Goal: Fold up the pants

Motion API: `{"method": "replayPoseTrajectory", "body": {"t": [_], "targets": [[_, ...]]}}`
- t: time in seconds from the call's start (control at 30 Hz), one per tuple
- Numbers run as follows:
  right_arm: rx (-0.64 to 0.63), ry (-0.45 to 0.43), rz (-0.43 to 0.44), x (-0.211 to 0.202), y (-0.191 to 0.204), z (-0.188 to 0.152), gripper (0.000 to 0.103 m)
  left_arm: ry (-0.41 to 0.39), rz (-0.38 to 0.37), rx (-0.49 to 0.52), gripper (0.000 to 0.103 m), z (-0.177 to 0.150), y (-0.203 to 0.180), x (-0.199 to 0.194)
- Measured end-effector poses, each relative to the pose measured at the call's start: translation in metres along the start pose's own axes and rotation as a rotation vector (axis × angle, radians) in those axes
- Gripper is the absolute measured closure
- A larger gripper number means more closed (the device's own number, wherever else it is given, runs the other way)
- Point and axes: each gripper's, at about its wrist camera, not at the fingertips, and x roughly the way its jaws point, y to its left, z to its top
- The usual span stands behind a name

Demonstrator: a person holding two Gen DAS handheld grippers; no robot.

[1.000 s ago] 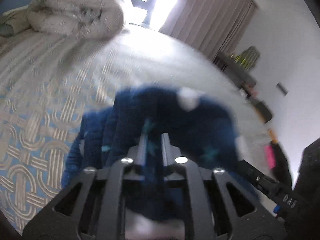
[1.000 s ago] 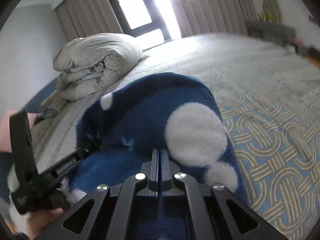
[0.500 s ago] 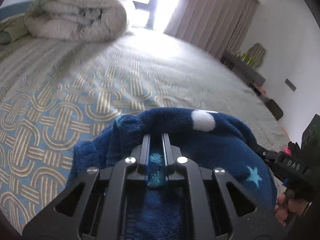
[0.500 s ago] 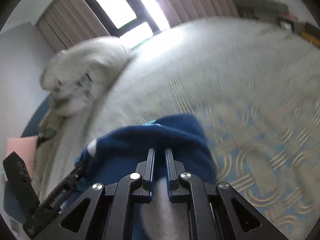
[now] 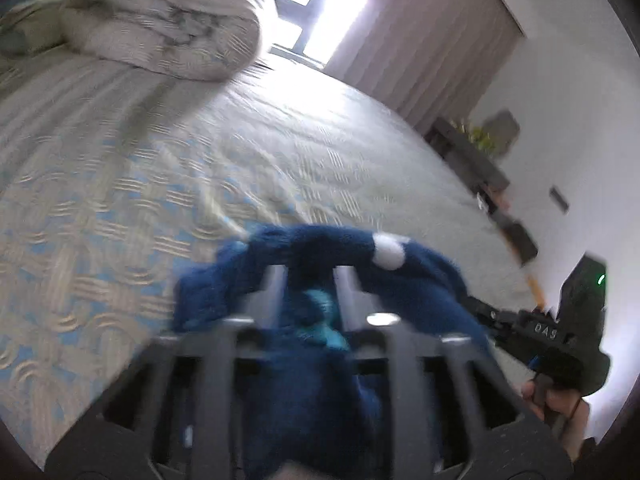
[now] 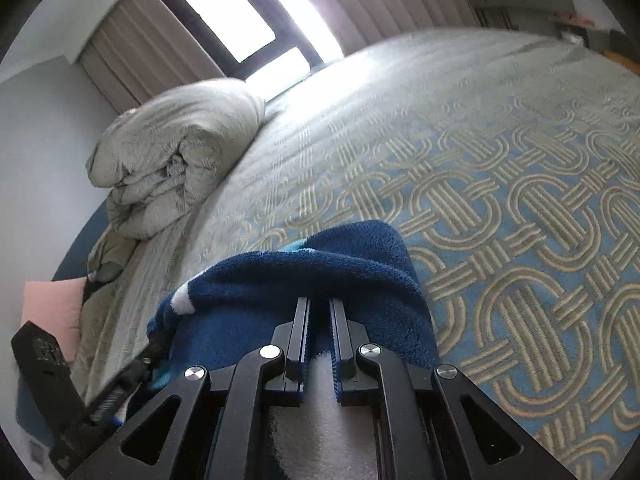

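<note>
The pants are dark blue fleece with white dots and light blue stars. In the left wrist view the pants (image 5: 416,280) are bunched over my left gripper (image 5: 310,276), whose jaws stand apart around a fold of the cloth. In the right wrist view the pants (image 6: 320,276) drape over my right gripper (image 6: 319,304), whose jaws stand slightly apart with fleece between them. Each gripper shows in the other's view: the right one (image 5: 480,312) at the right, the left one (image 6: 156,344) at the lower left.
The bed has a blue and beige patterned cover (image 6: 520,220). A rolled beige duvet (image 6: 176,160) lies at the head end, also in the left wrist view (image 5: 160,16). A pink pillow (image 6: 48,312) lies at the left. A shelf (image 5: 472,152) stands by the wall.
Both grippers' jaws have spread wider than a second ago, when they were pressed together on the fleece. The pants have come down lower toward the bed cover.
</note>
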Motion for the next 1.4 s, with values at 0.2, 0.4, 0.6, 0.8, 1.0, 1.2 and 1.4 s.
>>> {"method": "replayPoseTrajectory", "body": {"t": [0.2,0.4,0.6,0.8,1.0,1.2,1.4], "targets": [[0.040,0.037,0.054,-0.049,-0.013,0.000,0.027,0.129,-0.120,-0.175,0.024,0.007,0.045,-0.033],[0.059,0.222,0.088,-0.043,-0.034,-0.025,0.027,0.342,-0.115,-0.187,0.024,-0.022,0.056,-0.011],[0.111,0.303,0.167,-0.039,-0.057,-0.044,0.025,0.479,-0.227,-0.264,0.022,-0.050,0.061,0.016],[0.185,0.365,0.287,-0.011,-0.070,-0.040,0.020,0.488,-0.305,-0.323,0.013,-0.049,0.059,0.043],[0.219,0.364,0.364,0.013,-0.065,-0.026,0.020,0.476,-0.354,-0.340,0.012,-0.041,0.050,0.060],[0.207,0.300,0.328,0.003,-0.050,-0.031,0.046,0.452,-0.323,-0.208,0.054,-0.037,0.027,0.040],[0.214,0.245,0.323,-0.028,-0.033,-0.030,0.053,0.415,-0.343,-0.176,0.055,-0.023,0.017,0.000]]}}
